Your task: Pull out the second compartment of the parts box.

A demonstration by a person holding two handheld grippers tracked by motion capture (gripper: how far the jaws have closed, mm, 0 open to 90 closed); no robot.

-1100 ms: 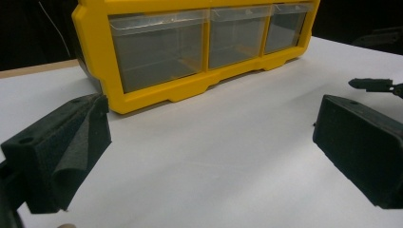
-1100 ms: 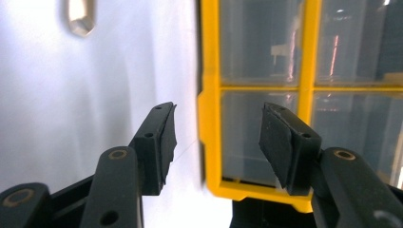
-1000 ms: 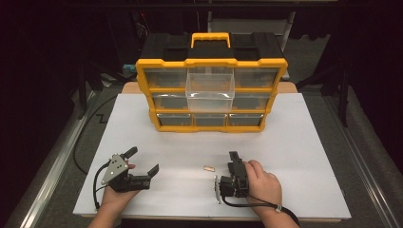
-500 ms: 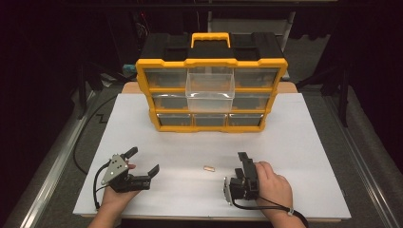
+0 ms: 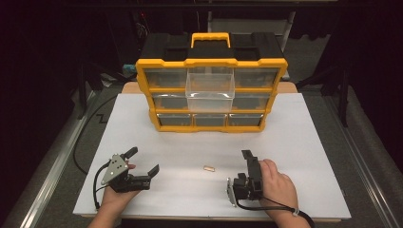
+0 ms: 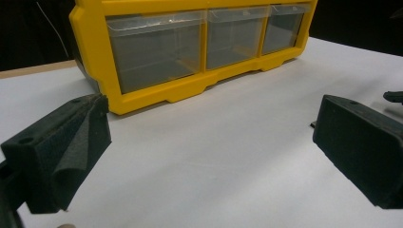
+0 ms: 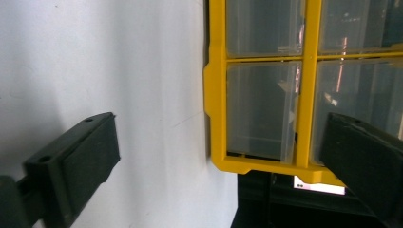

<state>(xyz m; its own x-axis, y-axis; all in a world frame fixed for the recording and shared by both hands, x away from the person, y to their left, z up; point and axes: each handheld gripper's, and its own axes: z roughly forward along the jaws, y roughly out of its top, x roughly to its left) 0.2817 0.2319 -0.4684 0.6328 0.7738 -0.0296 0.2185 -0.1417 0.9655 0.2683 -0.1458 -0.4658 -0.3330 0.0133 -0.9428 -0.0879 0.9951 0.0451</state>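
The right gripper [image 5: 248, 171] lies turned on its side, its fingers having just spread wide with nothing between them. The small tan piece [image 5: 208, 167] lies free on the white desk [image 5: 309, 156], just left of them. The left gripper [image 5: 141, 163] rests with fingers spread, likely waiting. Beyond both, the yellow organiser [image 5: 212, 80] has its clear drawer [image 5: 210, 88] pulled out, probably to receive the piece.

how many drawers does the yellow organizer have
9 in the yellow organizer: three rows of three. The top middle drawer is pulled out; the rest are shut. None look hidden.
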